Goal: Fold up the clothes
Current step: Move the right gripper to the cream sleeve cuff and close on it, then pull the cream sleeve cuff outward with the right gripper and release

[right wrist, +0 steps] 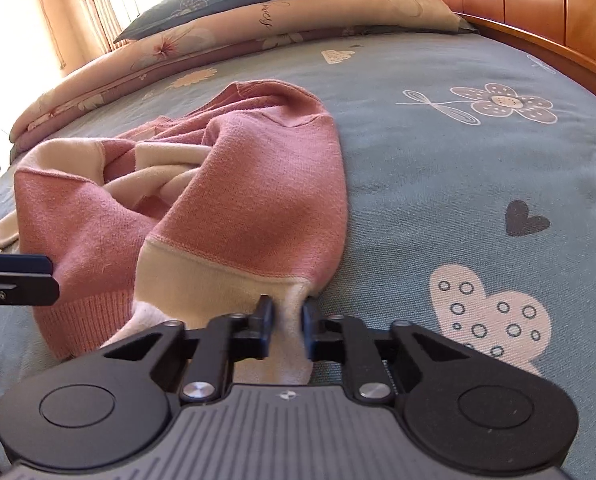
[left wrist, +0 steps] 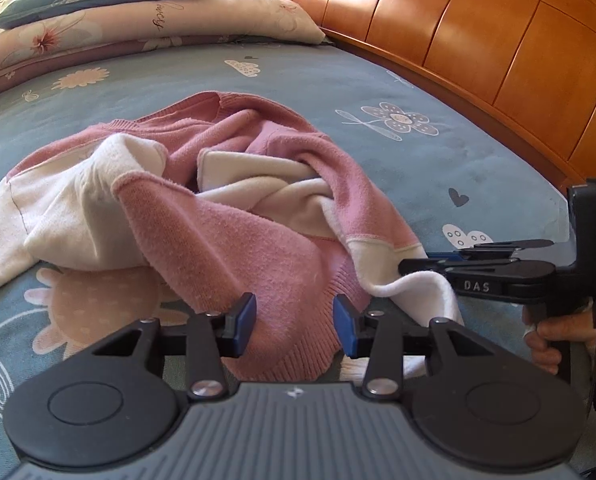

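**Sleeve gripped, hem not yet taken**

Left wrist view: the pink-and-cream sweater (left wrist: 234, 200) lies crumpled near the middle of the bed (left wrist: 438, 160), well in from the wooden headboard (left wrist: 478, 40) along its right edge, with pillows (left wrist: 138, 12) at the far end. The left tool (left wrist: 294, 320) stands part open with the ribbed pink hem running between its blue pads, which do not press on it. To the right, the right tool (left wrist: 408, 267) reaches in from the side at the cream sleeve end, with a hand (left wrist: 554, 336) on its handle.

Right wrist view: the right tool (right wrist: 288, 320) is clamped on the cream cuff (right wrist: 290, 344) of the sleeve; the left tool (right wrist: 30, 280) shows at the left edge, beside the hem.

This looks like the opening step: taking hold to spread the garment flat. The next move probably calls for closing the left tool on the hem, then drawing both apart to untangle the twisted sleeves.
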